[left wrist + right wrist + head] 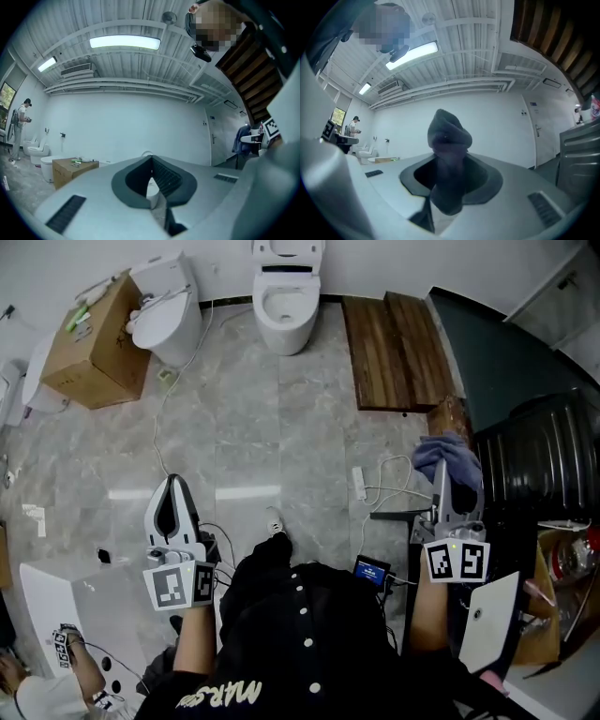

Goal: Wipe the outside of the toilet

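Note:
A white toilet (286, 298) stands against the far wall, its lid up, well ahead of both grippers. My right gripper (442, 474) is at the right of the head view, shut on a blue-grey cloth (448, 456) that bunches out past its tips. In the right gripper view the cloth (449, 137) rises from between the jaws and hides the tips. My left gripper (172, 486) is held low at the left, over the marble floor. Its jaws meet with nothing between them (151, 163). Both grippers point up and forward, away from the toilet.
A second toilet (165, 307) and a cardboard box (94, 341) stand at the far left. Wooden boards (394, 348) lie right of the toilet. A black ribbed case (539, 460) is at the right. Cables and a power strip (358, 483) cross the floor. A person (19, 126) stands far off.

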The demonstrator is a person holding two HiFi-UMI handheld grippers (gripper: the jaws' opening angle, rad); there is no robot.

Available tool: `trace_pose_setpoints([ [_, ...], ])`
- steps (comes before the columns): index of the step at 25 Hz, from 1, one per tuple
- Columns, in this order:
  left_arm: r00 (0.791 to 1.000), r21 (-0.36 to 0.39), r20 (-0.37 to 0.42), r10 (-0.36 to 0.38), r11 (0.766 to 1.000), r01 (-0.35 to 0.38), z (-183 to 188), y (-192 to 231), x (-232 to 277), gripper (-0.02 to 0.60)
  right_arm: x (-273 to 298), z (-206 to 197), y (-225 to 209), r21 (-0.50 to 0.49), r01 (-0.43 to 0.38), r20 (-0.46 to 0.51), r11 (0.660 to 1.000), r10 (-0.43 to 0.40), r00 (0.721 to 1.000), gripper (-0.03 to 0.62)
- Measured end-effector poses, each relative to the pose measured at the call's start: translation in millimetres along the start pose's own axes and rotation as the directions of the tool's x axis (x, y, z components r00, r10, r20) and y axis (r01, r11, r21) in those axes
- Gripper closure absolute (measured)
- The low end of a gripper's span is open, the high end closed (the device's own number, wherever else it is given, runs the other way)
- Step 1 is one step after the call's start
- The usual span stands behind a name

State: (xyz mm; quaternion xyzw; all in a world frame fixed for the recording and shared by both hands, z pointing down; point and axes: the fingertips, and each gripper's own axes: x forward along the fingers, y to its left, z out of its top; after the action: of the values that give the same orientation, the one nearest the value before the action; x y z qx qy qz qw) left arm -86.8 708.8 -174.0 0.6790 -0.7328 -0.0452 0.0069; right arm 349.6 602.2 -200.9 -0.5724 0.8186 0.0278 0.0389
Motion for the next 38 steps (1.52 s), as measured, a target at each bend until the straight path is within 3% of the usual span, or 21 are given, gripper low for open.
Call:
trace_pose_setpoints([
  [12,0.998,-0.006,0.015,-0.057,0.998,0.057,4,40,87,0.571,71,9,9,-0.006,0.079,0.033,0.997,-0.078,0.996,0.462],
  [15,0.997,-0.040,0.031,-0.064,0.997,0.066,11,48,106,0.571,89,11,13,-0.008,0.092,0.040,0.996,-0.092,0.995,0.462],
  [25,0.996,-0.042,0.020,-0.090,0.995,0.091,2,80,142,0.571,120,5,35,-0.027,0.122,0.021,0.992,-0.121,0.992,0.462],
  [38,0.993,-0.026,-0.038,-0.113,0.993,0.112,-24,73,196,0.571,170,-19,19,-0.017,0.127,-0.007,0.992,-0.127,0.992,0.462],
])
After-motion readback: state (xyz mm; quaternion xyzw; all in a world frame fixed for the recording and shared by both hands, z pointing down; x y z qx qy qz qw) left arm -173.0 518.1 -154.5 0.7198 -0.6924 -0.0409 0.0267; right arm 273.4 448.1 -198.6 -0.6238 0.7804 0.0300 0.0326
